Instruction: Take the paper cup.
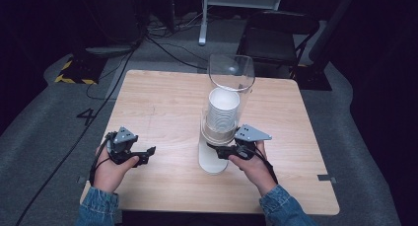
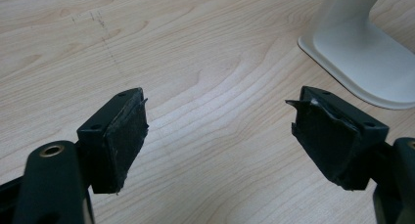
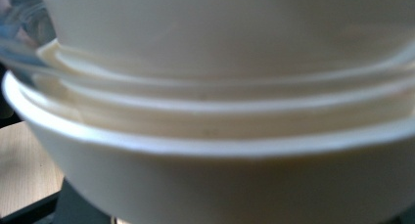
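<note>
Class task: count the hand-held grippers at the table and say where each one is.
2. The left gripper rests near the table's front left; the right gripper is at the cup dispenser.

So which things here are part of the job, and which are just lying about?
In the job:
cup dispenser
cups
right gripper, at the lowest cup
left gripper, open, idle

Lying about:
chair
floor cables

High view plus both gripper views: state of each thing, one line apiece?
cup dispenser: upright on the table, white base, clear tube.
cup stack: nested inside the tube, bottom cup sticking out below.
left gripper: open, nothing between its jaws.
right gripper: at the bottom cup; grip unclear.
folding chair: unfolded, behind the table.
</note>
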### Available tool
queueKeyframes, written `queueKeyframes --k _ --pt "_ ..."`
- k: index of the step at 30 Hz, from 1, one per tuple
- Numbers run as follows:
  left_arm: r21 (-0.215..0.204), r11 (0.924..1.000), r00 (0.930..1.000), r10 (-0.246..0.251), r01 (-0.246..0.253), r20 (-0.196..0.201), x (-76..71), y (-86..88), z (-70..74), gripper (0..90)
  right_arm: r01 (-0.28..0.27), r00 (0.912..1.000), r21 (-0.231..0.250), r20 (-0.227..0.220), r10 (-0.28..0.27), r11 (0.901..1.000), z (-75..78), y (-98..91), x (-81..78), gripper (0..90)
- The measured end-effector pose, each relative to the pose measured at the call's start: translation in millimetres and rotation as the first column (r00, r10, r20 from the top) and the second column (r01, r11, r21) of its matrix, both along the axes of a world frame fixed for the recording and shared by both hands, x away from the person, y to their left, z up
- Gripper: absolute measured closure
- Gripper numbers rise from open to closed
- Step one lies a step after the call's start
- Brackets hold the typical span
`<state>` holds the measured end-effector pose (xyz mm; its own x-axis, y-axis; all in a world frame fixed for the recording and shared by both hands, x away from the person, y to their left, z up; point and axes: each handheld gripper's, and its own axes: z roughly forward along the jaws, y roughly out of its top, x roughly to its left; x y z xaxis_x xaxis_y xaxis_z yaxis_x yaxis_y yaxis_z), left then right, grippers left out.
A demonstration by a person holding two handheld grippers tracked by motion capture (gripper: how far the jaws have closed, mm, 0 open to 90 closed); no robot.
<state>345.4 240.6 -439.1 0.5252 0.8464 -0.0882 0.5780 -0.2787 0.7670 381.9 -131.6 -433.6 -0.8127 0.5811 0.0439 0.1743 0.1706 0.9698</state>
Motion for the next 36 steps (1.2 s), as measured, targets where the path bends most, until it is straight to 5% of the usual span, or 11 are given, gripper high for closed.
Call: queueKeyframes --k 36 --pt "0.001 1.0000 0.9999 -0.002 0.002 -0.010 -0.4 0.8 -2.4 21.0 -0.018 0.9965 -0.051 -0.083 0.014 0.9985 -7.4 -2.9 -2.5 36.1"
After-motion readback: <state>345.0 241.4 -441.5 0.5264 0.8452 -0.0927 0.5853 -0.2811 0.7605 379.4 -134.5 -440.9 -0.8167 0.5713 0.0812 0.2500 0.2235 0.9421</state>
